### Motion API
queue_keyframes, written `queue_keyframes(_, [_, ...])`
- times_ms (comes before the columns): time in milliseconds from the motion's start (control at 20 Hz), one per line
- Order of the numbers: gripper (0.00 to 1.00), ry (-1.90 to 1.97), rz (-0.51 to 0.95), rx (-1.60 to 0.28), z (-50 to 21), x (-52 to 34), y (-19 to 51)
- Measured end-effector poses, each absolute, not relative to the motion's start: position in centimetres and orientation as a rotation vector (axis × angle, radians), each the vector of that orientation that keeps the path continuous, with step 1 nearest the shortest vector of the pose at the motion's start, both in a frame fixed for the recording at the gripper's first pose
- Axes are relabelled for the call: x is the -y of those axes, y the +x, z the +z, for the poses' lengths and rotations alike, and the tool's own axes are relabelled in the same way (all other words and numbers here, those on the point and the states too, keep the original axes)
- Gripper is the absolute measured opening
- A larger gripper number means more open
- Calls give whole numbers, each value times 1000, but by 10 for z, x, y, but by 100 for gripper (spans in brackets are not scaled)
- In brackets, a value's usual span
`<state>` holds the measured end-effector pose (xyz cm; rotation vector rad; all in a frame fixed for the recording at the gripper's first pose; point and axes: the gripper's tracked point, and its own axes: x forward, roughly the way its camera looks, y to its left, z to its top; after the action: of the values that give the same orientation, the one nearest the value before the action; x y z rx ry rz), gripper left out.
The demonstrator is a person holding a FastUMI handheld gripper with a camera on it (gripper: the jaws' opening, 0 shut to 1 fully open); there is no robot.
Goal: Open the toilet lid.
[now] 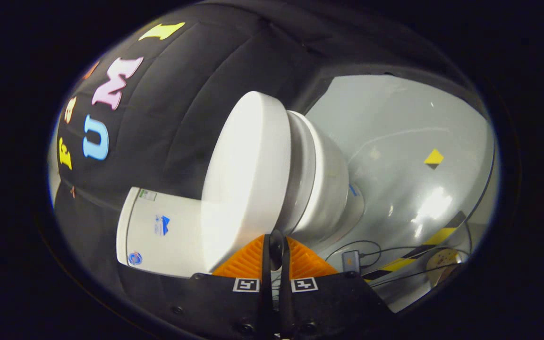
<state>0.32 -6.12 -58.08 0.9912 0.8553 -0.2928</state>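
The white toilet lies turned on its side in the gripper view. Its broad lid faces the black cloth wall, with the seat and bowl behind it. A narrow dark gap shows between lid and seat near my fingers. The tank sits beside the lid, against the wall. My gripper is shut, its two fingers pressed close together with nothing seen between them. The fingertips sit right at the lid's front rim, at the seam between lid and seat. I cannot tell whether they touch it.
The glossy grey floor stretches beyond the bowl, with a yellow marker on it. Black-and-yellow tape, loose cables and a small box lie on the floor near the toilet's base.
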Motion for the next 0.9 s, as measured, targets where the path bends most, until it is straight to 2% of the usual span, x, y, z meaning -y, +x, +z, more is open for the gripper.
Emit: queue_keyframes(900, [10, 362, -286, -768, -432, -1, 52])
